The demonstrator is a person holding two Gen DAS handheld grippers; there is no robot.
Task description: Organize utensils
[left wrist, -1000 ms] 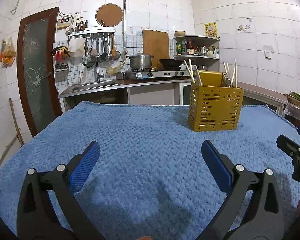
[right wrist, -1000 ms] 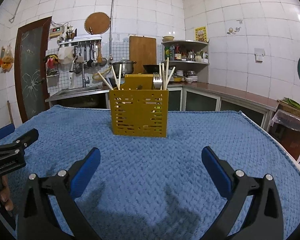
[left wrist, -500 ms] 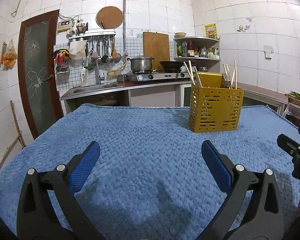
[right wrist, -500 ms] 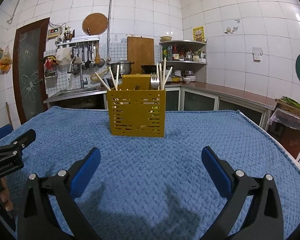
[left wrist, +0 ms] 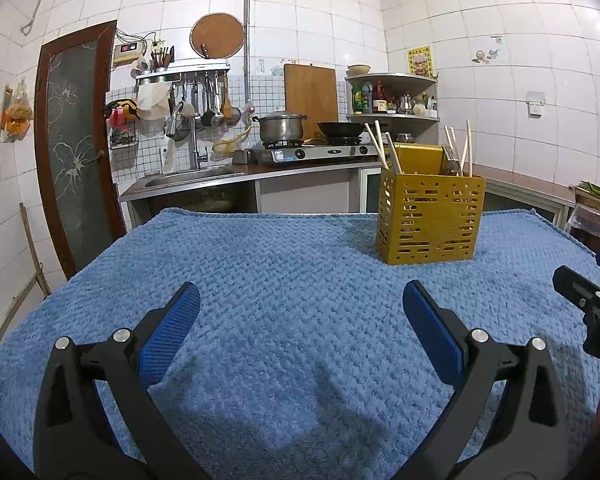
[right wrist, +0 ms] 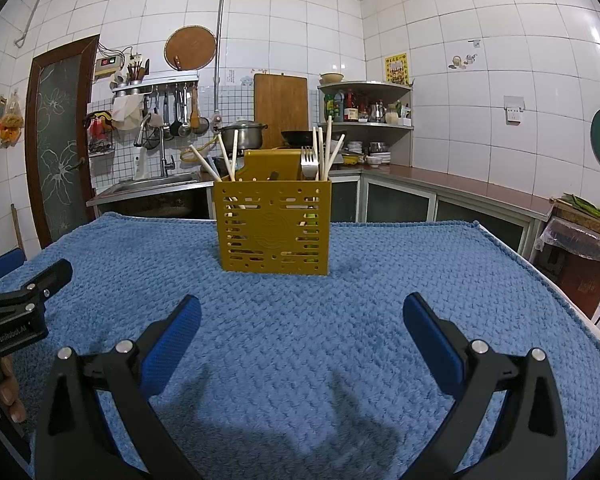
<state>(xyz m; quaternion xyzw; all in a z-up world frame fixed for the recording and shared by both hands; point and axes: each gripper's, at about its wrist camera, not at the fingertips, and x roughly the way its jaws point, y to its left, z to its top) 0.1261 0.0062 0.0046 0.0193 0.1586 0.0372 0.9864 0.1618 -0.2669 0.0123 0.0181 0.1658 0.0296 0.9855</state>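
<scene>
A yellow slotted utensil holder (right wrist: pixel 273 229) stands upright on the blue towel-covered table (right wrist: pixel 340 320); it also shows in the left wrist view (left wrist: pixel 430 219). Chopsticks (right wrist: pixel 233 155) and a fork (right wrist: pixel 309 162) stick out of it. My left gripper (left wrist: pixel 300 312) is open and empty, low over the towel, left of the holder. My right gripper (right wrist: pixel 301 316) is open and empty, straight in front of the holder and well short of it. Each gripper shows at the edge of the other's view.
Behind the table are a sink (left wrist: pixel 188 178), a stove with a pot (left wrist: pixel 281 128) and wok, hanging tools and a corner shelf (right wrist: pixel 364 104). The table's right edge (right wrist: pixel 560 288) drops off near a counter. A door (left wrist: pixel 74 140) is at the left.
Both views have drifted slightly; the holder sits a little lower and nearer the middle in the right wrist view. Both grippers stay open and empty.
</scene>
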